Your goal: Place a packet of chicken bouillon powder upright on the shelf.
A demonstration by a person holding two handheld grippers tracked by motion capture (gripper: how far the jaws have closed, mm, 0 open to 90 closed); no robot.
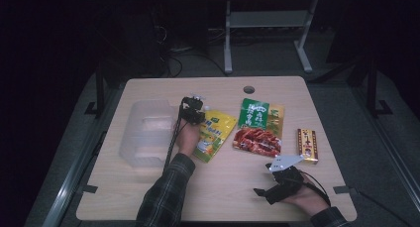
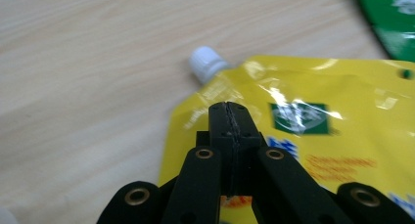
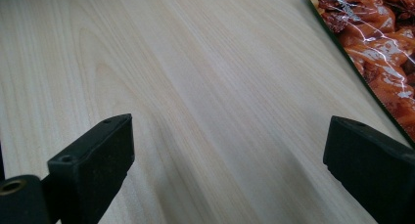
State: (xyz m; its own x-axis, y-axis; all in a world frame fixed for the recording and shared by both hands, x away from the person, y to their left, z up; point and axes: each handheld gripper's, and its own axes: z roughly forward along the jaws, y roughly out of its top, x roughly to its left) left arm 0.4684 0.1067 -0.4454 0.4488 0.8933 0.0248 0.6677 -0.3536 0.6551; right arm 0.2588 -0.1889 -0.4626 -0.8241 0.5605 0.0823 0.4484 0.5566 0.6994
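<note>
The left tool (image 1: 194, 108) is above the upper left corner of the yellow pouch (image 1: 214, 134), which lies flat on the table (image 1: 148, 187) just beside the clear plastic tray (image 1: 143, 133). In the left gripper view its two black jaws are pressed fully together, and nothing can be seen between them; the yellow pouch (image 2: 313, 136) lies under and behind the tips, but whether the tips touch the foil cannot be told. The white screw cap (image 2: 206, 62) of the pouch points away from the tool, toward bare wood.

The right tool (image 1: 265, 193) rests low near the front edge of the table, held in the person's right hand (image 1: 307, 199), well apart from the yellow pouch. In the right gripper view its jaws stand wide, with only bare table between them, and a corner of the red and green snack bag (image 3: 381, 48) is at the upper right.

In the high view the red and green snack bag (image 1: 258, 128) lies near the middle of the table, to the right of the yellow pouch, and a small yellow box (image 1: 307, 145) is further right
</note>
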